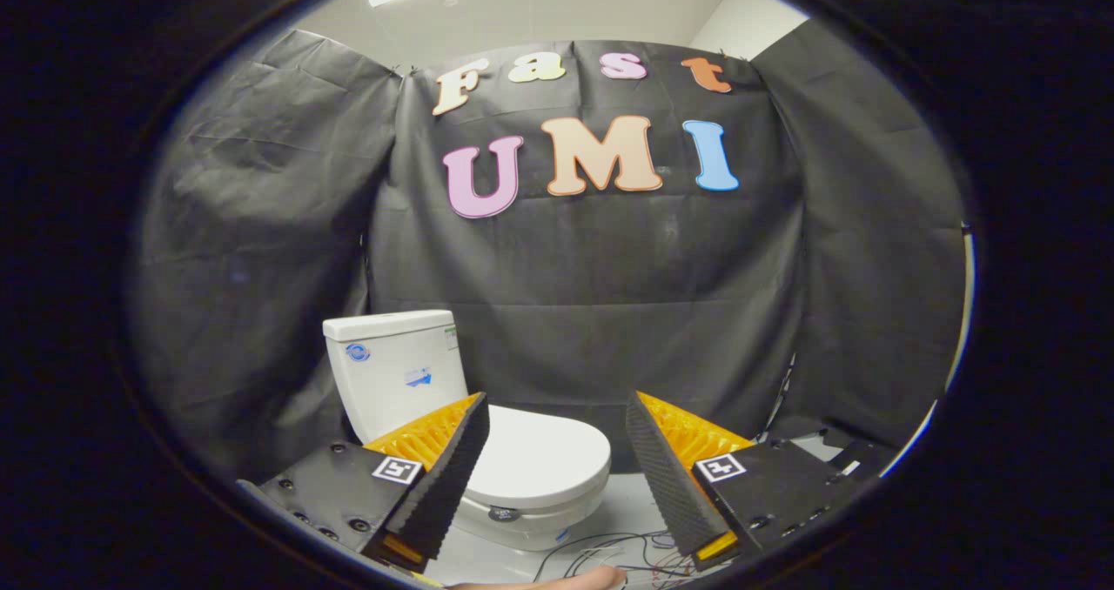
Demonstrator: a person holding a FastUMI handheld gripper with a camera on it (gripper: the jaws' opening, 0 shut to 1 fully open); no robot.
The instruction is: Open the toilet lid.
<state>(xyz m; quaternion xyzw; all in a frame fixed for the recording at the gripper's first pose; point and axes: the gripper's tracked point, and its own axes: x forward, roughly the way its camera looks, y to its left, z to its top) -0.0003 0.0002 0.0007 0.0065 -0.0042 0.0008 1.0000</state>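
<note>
Gripper (557, 451) fingers are sitting spread wide, holding nothing; the toilet lid (540, 464) is lying closed just ahead, lower-middle, slightly left.

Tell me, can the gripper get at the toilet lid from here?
Probably yes. The gripper is open, and the closed toilet lid lies just beyond its fingers with nothing between them.

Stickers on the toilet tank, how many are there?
3 that I can see on the tank: a round one upper left, a blue one mid-front, a small one at the top right corner. The gripper is open.
</note>
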